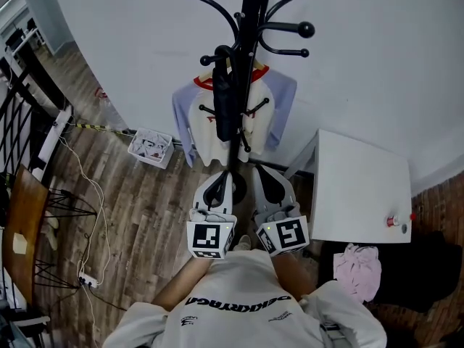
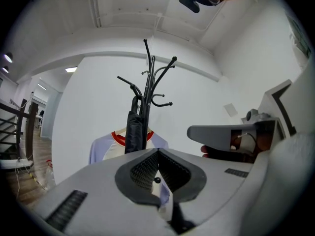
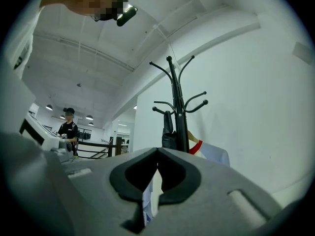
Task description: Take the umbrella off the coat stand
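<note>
Coat stand [image 1: 245, 56]: black metal pole with slim curved arms, each ending in a round ball knob; it stands against the white wall.

Umbrella [image 1: 223, 104]: black, folded into a narrow, creased fabric bundle. It hangs upright from a hook on the left side of the pole, close along the pole and in front of the shirt [image 1: 272, 111]. The shirt is soft knit with a cream body, pale lavender sleeves and a red collar band.

Left hand-held gripper [image 1: 226, 174]: grey moulded plastic with ribbed black pads. Its jaws are closed tip to tip with nothing between them. It points at the stand, short of the umbrella [image 2: 134, 129].

Right hand-held gripper [image 1: 258, 171]: same build, jaws also closed and empty, just beside the left one and apart from the stand.

Floor [image 1: 138, 209]: dark wood planks with visible grain.

Worktop [image 1: 362, 187]: white, square and smooth, to the right of the stand's base. A crumpled pink cloth [image 1: 357, 267] lies beyond its near edge.
</note>
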`<state>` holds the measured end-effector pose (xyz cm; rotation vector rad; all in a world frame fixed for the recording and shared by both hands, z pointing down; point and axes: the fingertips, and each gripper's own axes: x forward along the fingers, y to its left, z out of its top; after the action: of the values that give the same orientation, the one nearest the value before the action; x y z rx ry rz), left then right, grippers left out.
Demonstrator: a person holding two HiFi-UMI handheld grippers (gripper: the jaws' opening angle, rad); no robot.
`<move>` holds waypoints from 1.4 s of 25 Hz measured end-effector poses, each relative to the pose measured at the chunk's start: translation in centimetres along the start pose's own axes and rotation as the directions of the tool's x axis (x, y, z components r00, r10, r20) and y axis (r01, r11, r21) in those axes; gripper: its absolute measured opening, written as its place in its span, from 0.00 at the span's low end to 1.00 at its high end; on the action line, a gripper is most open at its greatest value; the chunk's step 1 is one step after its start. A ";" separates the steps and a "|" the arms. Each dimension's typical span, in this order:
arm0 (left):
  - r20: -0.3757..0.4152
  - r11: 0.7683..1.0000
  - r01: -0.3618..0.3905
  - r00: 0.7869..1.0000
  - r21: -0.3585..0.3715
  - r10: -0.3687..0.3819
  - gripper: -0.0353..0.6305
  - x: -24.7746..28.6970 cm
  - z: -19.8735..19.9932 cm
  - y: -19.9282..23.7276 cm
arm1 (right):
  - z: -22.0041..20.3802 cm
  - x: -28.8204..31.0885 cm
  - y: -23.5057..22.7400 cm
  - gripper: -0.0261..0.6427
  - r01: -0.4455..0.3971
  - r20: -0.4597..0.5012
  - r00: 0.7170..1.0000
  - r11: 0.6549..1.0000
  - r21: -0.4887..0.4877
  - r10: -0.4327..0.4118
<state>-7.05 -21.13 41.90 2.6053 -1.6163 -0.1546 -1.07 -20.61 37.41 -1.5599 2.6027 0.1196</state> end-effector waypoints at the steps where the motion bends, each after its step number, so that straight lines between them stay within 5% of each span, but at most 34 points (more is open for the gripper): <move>1: 0.005 1.000 -0.006 1.000 0.000 0.006 0.05 0.7 0.2 0.2 | -0.1 0.3 -0.2 0.03 -0.007 0.003 1.000 1.000 -0.001 0.007; 15: 0.044 0.996 -0.087 0.995 -0.033 0.088 0.07 7.6 2.8 3.9 | -2.2 3.2 -3.8 0.03 -0.032 -0.017 0.999 0.999 0.007 0.032; 22: 0.013 0.995 -0.085 0.996 -0.053 0.086 0.34 10.4 3.8 5.9 | -2.3 4.2 -4.5 0.04 -0.039 -0.021 0.999 0.999 0.007 0.039; 35: -0.076 0.997 0.000 0.997 -0.074 -0.006 0.56 16.0 3.2 8.6 | -2.9 4.6 -6.1 0.04 -0.036 -0.023 0.999 0.999 0.022 0.037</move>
<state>-8.06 -39.32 38.99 2.5265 -1.5520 -0.1107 2.00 -27.87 39.58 -1.5161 2.6421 0.0758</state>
